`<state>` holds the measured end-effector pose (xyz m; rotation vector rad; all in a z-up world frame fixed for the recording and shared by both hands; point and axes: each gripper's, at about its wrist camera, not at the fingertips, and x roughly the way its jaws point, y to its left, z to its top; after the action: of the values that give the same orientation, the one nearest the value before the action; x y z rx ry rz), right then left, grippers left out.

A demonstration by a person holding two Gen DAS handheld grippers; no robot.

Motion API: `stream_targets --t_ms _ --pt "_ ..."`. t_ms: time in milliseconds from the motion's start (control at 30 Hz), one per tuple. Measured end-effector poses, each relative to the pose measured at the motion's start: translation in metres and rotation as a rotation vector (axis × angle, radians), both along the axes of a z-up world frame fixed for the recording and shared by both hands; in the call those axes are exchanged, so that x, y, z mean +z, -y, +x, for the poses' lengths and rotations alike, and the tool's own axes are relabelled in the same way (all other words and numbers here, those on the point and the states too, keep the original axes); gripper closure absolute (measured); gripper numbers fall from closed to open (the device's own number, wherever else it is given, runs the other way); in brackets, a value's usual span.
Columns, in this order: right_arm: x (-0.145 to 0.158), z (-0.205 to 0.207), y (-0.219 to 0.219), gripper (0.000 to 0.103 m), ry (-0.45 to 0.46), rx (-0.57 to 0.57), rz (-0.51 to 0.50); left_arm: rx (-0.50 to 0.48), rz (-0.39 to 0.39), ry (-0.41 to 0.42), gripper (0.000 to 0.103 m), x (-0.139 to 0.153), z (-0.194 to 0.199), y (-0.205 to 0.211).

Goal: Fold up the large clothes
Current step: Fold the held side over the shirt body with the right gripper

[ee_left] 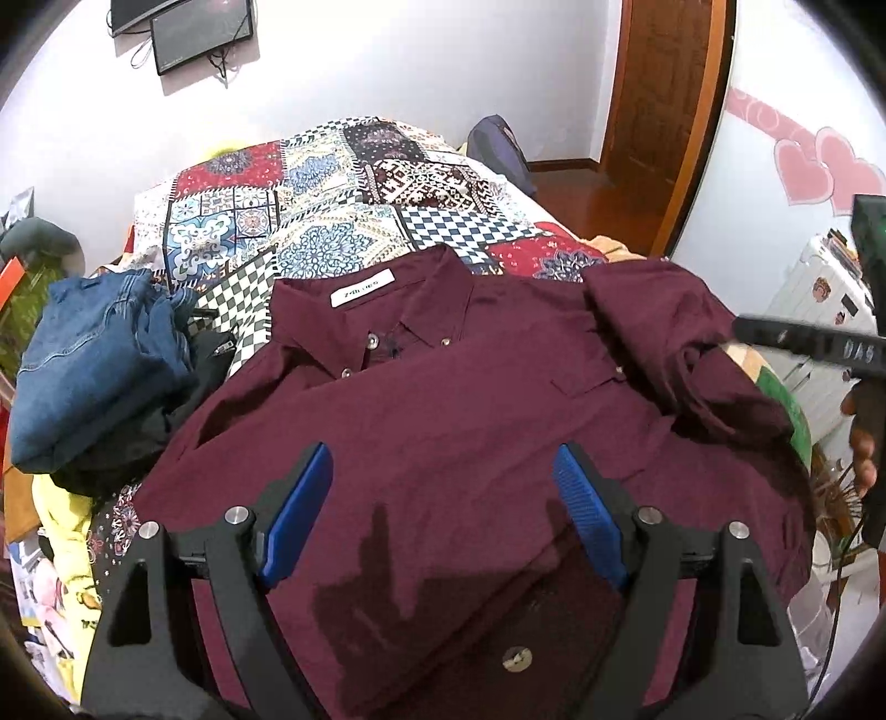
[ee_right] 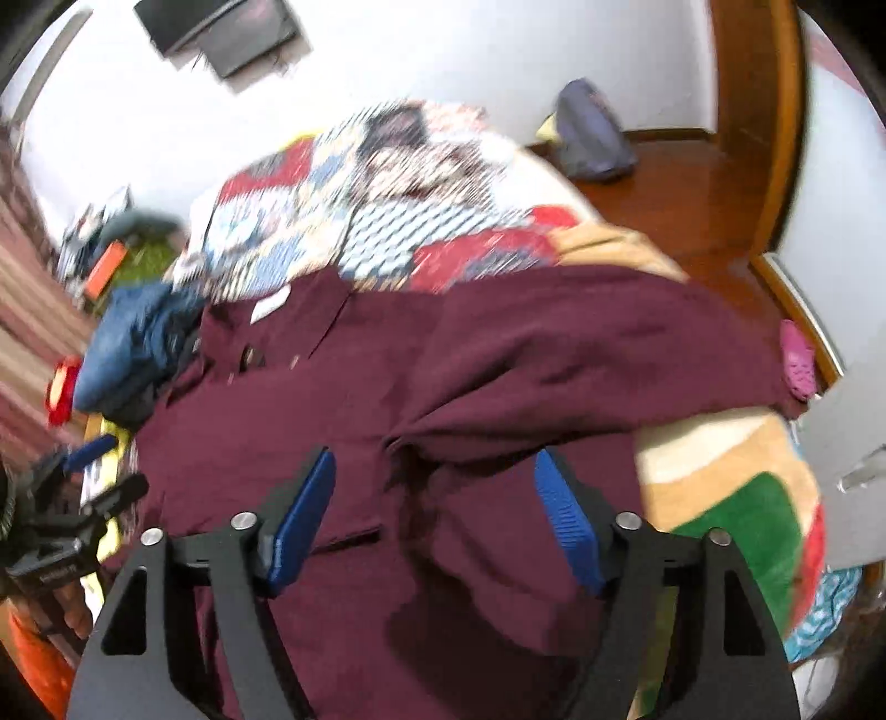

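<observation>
One maroon shirt (ee_left: 454, 421) lay across the middle of the left wrist view, with three small buttons at its collar and one white label (ee_left: 361, 289) inside the neck. One patchwork quilt (ee_left: 332, 194) filled the upper centre, one folded pair of blue jeans (ee_left: 94, 360) sat at the left edge, two dark screens (ee_left: 183, 27) hung at the upper left, and two pink hearts (ee_left: 825, 166) showed at the upper right. There were two grippers, the left gripper (ee_left: 443, 515) at lower centre of its own view and the right gripper (ee_right: 437, 515) likewise, each with two blue pads set wide apart.
</observation>
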<state>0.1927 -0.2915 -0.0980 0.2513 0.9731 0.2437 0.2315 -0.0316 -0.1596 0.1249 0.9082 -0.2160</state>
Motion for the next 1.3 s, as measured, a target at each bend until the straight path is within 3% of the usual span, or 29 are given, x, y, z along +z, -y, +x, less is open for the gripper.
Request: stream_targets --t_ms 100,267,500,633,700,767,833,1033,1300 --pt "-0.002 0.006 0.034 0.029 -0.007 -0.109 0.053 0.004 -0.008 -0.001 0.021 0.001 0.004 0.003" --pt "-0.04 0.029 0.086 0.026 -0.126 -0.314 0.123 0.005 -0.011 -0.011 0.021 -0.002 0.011 0.007" --pt "-0.098 0.058 0.125 0.026 -0.248 -0.482 0.295 0.021 0.005 -0.031 0.021 -0.011 0.019 0.006" --pt "-0.11 0.071 0.138 0.027 -0.24 -0.533 0.348 0.036 -0.003 -0.048 0.021 -0.016 0.024 0.002" --pt "-0.113 0.079 0.141 0.038 -0.216 -0.565 0.346 0.044 -0.005 -0.054 0.021 -0.019 0.027 0.0" --pt "-0.115 0.086 0.143 0.071 -0.221 -0.57 0.338 0.051 -0.005 -0.056 0.021 -0.02 0.028 -0.003" --pt "-0.115 0.093 0.143 0.086 -0.232 -0.558 0.347 0.057 -0.005 -0.053 0.021 -0.019 0.028 -0.005" --pt "-0.062 0.083 0.124 0.092 -0.068 -0.474 0.282 0.07 -0.005 -0.02 0.021 -0.009 0.022 -0.015" --pt "0.059 0.058 0.05 0.092 0.189 -0.207 0.278 0.094 -0.026 0.048 0.021 0.015 0.002 -0.033"
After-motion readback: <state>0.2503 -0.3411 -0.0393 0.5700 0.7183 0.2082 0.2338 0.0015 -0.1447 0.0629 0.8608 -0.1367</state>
